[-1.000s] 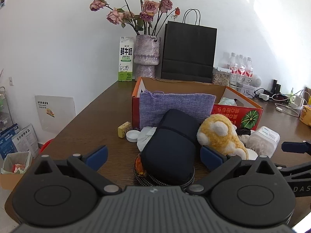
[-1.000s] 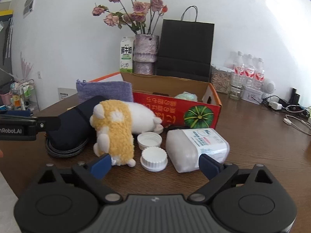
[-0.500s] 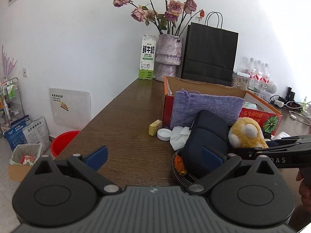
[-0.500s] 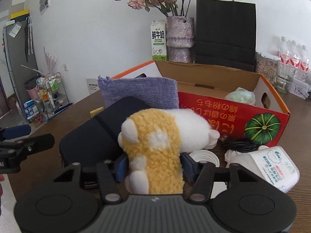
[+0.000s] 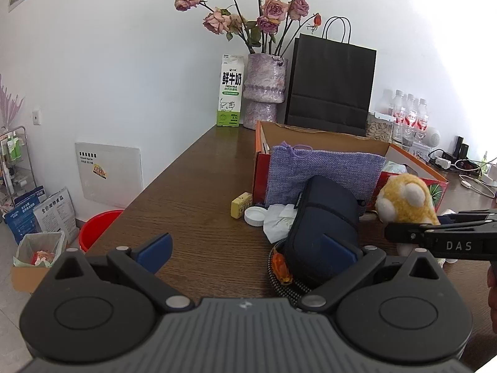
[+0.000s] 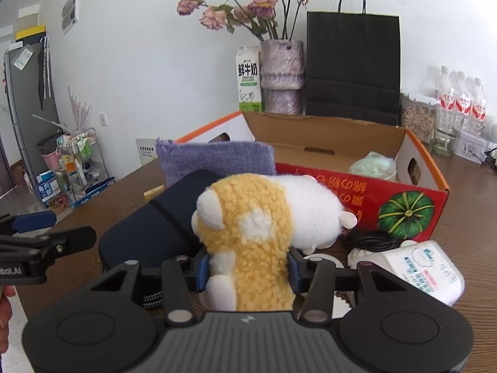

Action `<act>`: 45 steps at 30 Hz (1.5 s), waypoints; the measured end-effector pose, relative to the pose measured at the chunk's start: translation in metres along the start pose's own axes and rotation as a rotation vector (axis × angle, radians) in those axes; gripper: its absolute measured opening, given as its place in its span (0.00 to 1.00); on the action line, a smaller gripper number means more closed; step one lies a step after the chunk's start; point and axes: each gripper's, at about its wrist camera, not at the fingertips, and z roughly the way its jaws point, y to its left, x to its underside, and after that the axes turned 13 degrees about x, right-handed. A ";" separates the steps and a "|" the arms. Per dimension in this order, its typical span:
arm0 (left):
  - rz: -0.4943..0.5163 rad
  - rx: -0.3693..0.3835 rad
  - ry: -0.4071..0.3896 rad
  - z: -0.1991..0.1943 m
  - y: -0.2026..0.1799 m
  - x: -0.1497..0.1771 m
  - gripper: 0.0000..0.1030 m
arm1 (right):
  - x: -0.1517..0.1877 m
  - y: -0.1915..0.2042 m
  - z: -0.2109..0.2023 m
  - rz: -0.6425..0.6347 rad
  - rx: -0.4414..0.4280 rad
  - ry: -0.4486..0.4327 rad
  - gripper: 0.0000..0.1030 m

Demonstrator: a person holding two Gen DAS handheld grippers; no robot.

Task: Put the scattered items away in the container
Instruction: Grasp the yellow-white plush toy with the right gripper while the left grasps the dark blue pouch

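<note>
We have the left gripper (image 5: pixel 247 250) spread wide, holding nothing, over the table (image 5: pixel 192 192). Ahead: one yellow block (image 5: pixel 241 204), one white cap (image 5: pixel 255 216), one dark pouch (image 5: pixel 323 217), one purple bag (image 5: pixel 323 172) leaning on the box (image 6: pixel 413 158). Right gripper (image 6: pixel 247 269) clamps one plush (image 6: pixel 248 236), in front of the box. One white tub (image 6: pixel 425 272) lies rightmost.

My right gripper (image 6: pixel 248 272) is squeezing the plush toy (image 6: pixel 257 227) between both blue pads (image 6: pixel 203 272). The toy is lying against the dark pouch (image 6: pixel 155 227), in front of the cardboard box (image 6: pixel 403 199), beside a white bottle (image 6: pixel 425 276).
</note>
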 end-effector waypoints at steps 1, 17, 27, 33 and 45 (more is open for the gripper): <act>0.004 0.002 0.000 0.000 -0.002 0.000 1.00 | 0.000 -0.002 -0.003 0.002 0.005 -0.010 0.44; 0.097 0.045 0.030 0.025 -0.043 -0.010 1.00 | 0.003 -0.060 -0.040 0.080 0.206 -0.112 0.44; 0.180 0.045 0.078 0.054 -0.070 -0.015 1.00 | 0.015 -0.080 -0.040 0.112 0.236 -0.103 0.45; 0.250 0.014 0.130 0.079 -0.081 -0.017 1.00 | 0.017 -0.083 -0.038 0.117 0.234 -0.108 0.45; 0.304 0.003 0.195 0.108 -0.081 -0.011 0.72 | 0.017 -0.085 -0.035 0.116 0.225 -0.114 0.45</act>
